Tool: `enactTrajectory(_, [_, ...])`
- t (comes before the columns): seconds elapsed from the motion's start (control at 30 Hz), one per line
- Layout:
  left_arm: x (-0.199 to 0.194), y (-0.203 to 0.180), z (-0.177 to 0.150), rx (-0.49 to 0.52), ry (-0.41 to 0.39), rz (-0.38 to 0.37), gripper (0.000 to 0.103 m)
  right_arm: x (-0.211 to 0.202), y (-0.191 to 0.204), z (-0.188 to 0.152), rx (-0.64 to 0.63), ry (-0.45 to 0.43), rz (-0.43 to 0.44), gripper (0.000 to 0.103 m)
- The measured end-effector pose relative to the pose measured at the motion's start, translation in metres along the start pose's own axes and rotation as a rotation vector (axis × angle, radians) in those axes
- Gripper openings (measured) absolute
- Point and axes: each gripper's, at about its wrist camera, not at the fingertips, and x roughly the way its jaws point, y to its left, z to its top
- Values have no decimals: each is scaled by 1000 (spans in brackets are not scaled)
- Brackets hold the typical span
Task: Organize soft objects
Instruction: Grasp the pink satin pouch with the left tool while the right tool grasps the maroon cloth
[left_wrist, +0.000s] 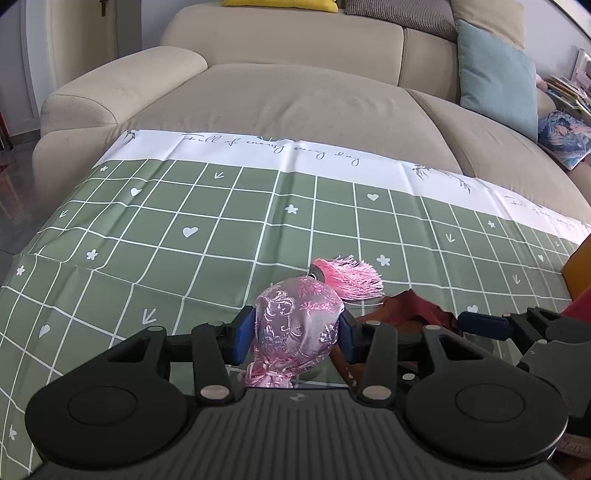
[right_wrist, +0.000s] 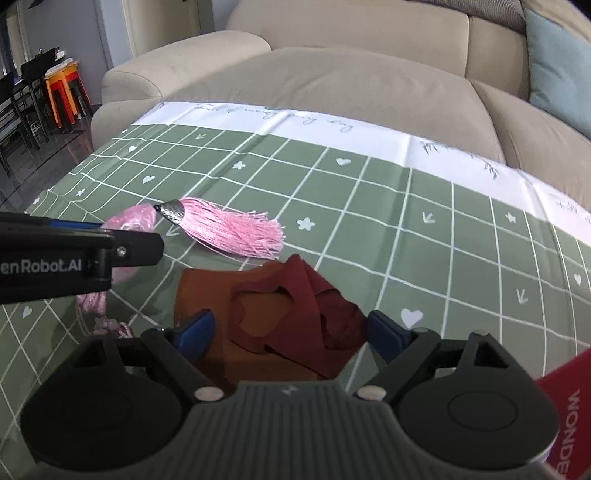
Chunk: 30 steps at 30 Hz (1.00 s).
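Observation:
A pink brocade pouch (left_wrist: 295, 314) sits between the blue pads of my left gripper (left_wrist: 295, 334), which is shut on its sides. Its pink tassel (left_wrist: 351, 278) lies just beyond on the green checked tablecloth (left_wrist: 147, 240). In the right wrist view the same tassel (right_wrist: 236, 229) fans out to the right, and the pouch (right_wrist: 129, 221) is half hidden behind the left gripper's finger (right_wrist: 129, 247). A crumpled dark red and brown cloth (right_wrist: 288, 314) lies between the wide-apart fingers of my right gripper (right_wrist: 291, 332), which is open. The pads do not press on the cloth.
A beige sofa (left_wrist: 295, 99) with a teal cushion (left_wrist: 495, 81) stands past the table's far edge. A red box (right_wrist: 569, 406) lies at the near right, with an orange object (left_wrist: 580, 269) beside it. Dark chairs and orange stools (right_wrist: 62, 96) stand far left.

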Motion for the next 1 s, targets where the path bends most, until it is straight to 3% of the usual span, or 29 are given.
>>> enactTrajectory(0.07, [1, 0, -1, 3, 3, 3, 52, 1, 3, -2, -26, -10, -4, 87])
enactTrajectory(0.17, [0, 1, -4, 0, 6, 4, 52, -2, 8, -5, -56, -27, 1, 75])
enactTrajectory(0.2, [0, 1, -4, -1, 7, 5, 52, -4, 10, -5, -73, -33, 16, 64])
enactTrajectory(0.37, [-2, 0, -4, -5, 10, 10, 52, -8, 20, -5, -121, -39, 63, 28])
enactTrajectory(0.4, [-3, 0, -4, -4, 11, 11, 52, -8, 23, -6, -140, -40, 72, 13])
enactTrajectory(0.43, [-4, 0, -3, -3, 10, 12, 52, -9, 27, -6, -161, -37, 87, 7])
enactTrajectory(0.73, [-26, -5, -3, 19, -4, 24, 52, -42, 32, -6, -178, -83, 15, 6])
enactTrajectory(1.0, [-59, -16, -17, 36, -12, 26, 52, -94, 21, -11, -145, -121, 13, 6])
